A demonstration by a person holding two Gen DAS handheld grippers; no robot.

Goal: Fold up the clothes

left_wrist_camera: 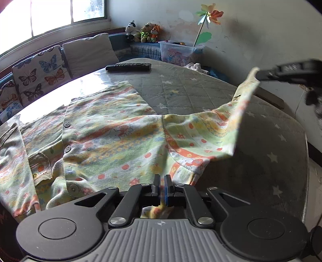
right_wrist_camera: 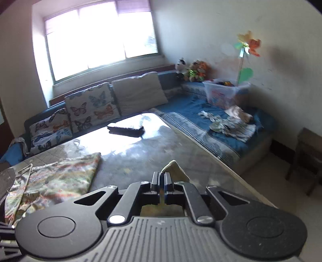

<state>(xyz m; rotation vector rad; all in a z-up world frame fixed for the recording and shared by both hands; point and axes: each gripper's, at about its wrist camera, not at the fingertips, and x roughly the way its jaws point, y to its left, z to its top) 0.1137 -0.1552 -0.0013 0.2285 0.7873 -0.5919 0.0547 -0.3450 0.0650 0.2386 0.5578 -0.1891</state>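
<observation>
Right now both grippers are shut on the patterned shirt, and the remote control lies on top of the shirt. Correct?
Not quite. The remote control lies on the bare table beyond the shirt, apart from it, as the left wrist view shows. Left gripper and right gripper are both shut on the shirt.

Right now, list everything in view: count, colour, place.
shirt: one, green-yellow-orange print, spread on the table, sleeve lifted.
table: one, grey, star-quilted cover.
remote control: one, black, far end of the table.
cushions: several, butterfly print and plain beige, on the sofa.
plush toys: three, far corner.
plastic bin: one, clear, on the sofa.
pinwheel: one, multicoloured, in the bin.
loose clothes: small pile, blue sofa.
left gripper: shut on the shirt.
right gripper: shut on the sleeve tip.
</observation>
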